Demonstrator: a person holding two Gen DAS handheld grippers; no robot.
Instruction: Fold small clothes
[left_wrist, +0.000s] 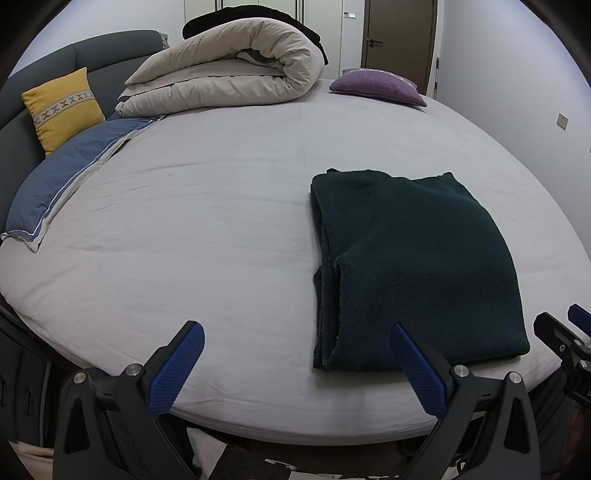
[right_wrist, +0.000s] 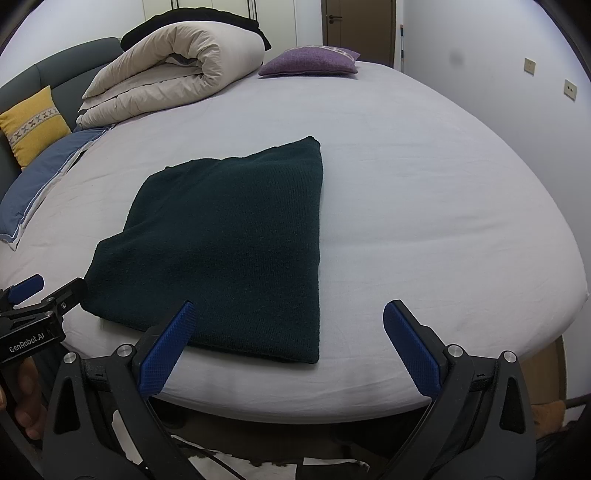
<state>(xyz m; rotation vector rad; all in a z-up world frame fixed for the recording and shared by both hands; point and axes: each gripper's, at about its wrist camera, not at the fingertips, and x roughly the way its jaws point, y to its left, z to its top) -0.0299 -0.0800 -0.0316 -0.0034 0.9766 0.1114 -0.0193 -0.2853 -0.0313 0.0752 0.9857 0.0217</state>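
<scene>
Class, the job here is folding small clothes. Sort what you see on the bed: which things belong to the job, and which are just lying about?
Belongs to the job:
dark green garment, lying folded
left hand-held gripper, open
right hand-held gripper, open

Just lying about:
rolled duvet
yellow cushion
purple cushion
blue pillow

You are facing a bed (left_wrist: 221, 206) spread with a pale lilac sheet. At ten o'clock a dark grey padded headboard (left_wrist: 110, 48) curves round, with a yellow cushion (left_wrist: 62, 107) leaning on it and a blue pillow (left_wrist: 70, 173) just beside. At twelve a rolled cream duvet (left_wrist: 236, 74) lies with a purple cushion (left_wrist: 376, 86) to its right. Behind stand white wardrobe doors (right_wrist: 306, 22) and a brown door (left_wrist: 400, 37); at two o'clock the plain wall carries sockets (right_wrist: 570, 88).
</scene>
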